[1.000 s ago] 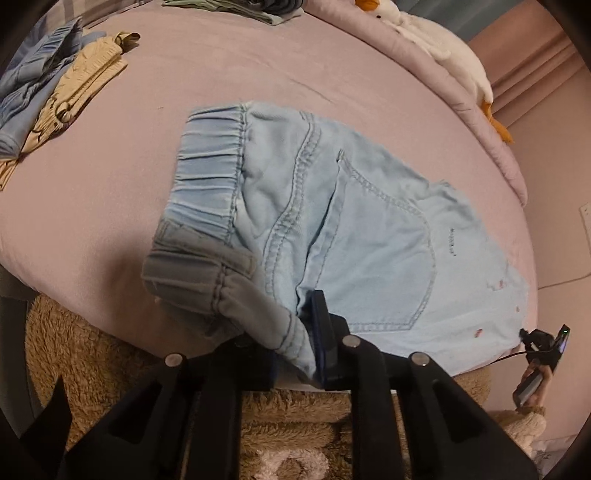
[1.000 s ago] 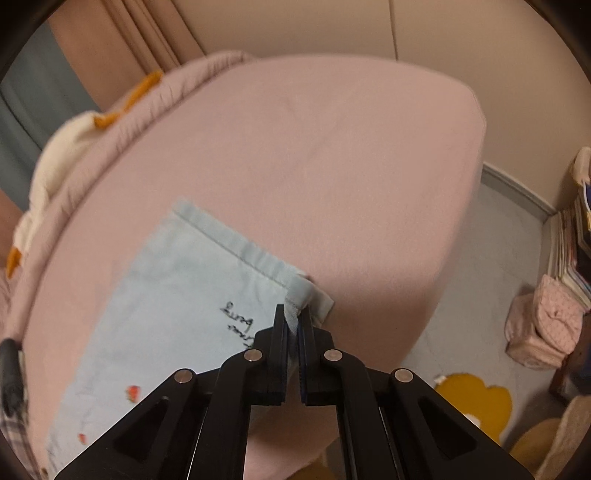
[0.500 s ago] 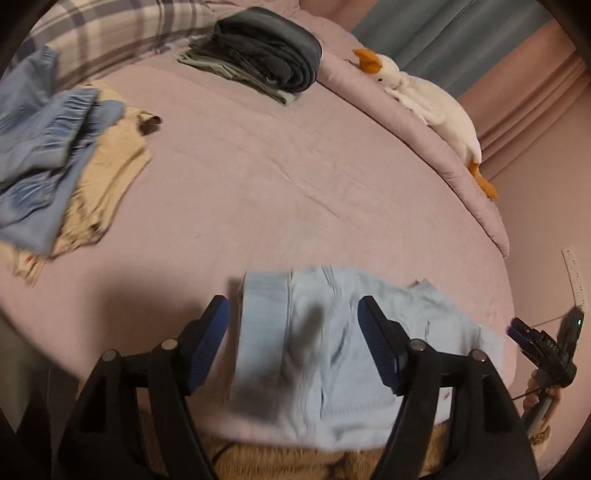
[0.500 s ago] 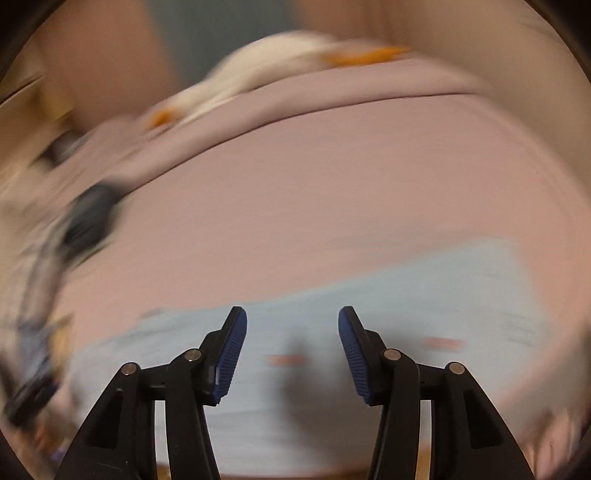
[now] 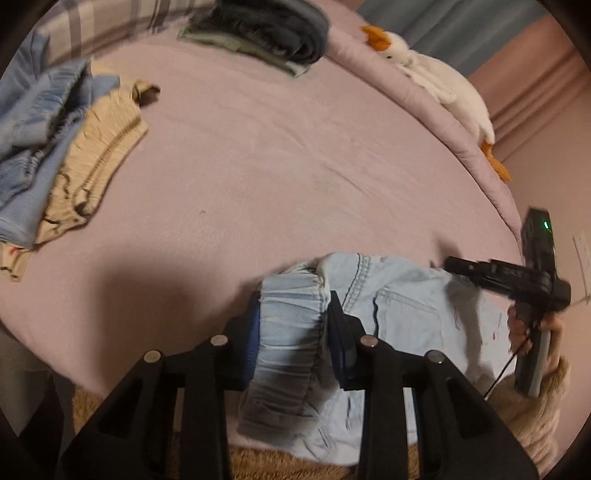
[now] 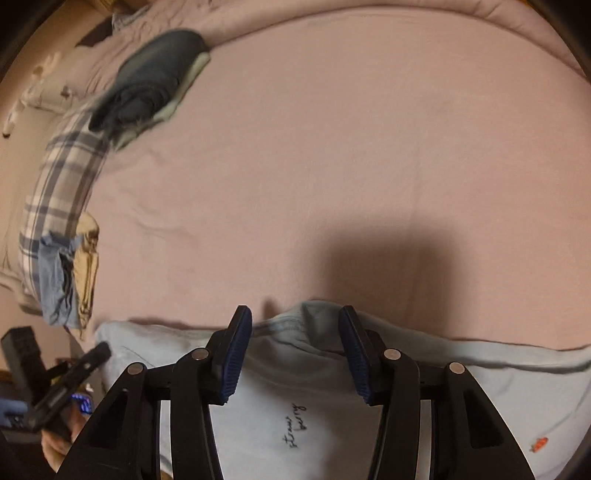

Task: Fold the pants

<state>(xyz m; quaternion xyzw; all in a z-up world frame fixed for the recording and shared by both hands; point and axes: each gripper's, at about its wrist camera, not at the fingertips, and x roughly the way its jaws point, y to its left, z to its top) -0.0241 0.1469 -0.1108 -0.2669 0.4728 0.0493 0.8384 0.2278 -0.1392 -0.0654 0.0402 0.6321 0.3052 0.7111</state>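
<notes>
Light blue denim pants (image 5: 399, 317) lie on the near edge of the pink bed (image 5: 280, 173), partly hanging over it. My left gripper (image 5: 293, 321) is open, its jaws either side of the gathered elastic waistband (image 5: 291, 325). In the right wrist view the pants (image 6: 317, 413) show small embroidered writing. My right gripper (image 6: 295, 350) is open above the fabric's far edge and holds nothing. The right gripper also shows in the left wrist view (image 5: 517, 284), over the pants' right end.
A heap of blue and beige clothes (image 5: 62, 155) lies at the left. A folded dark stack (image 5: 266, 33) sits at the back by a plaid pillow (image 6: 59, 177). A white goose plush (image 5: 439, 85) lies along the far right rim. A brown rug (image 5: 258, 465) is below.
Both grippers let go of the pants and opened. The left gripper then came down so its jaws straddle the waistband; the right one swung round over the pants' far edge.
</notes>
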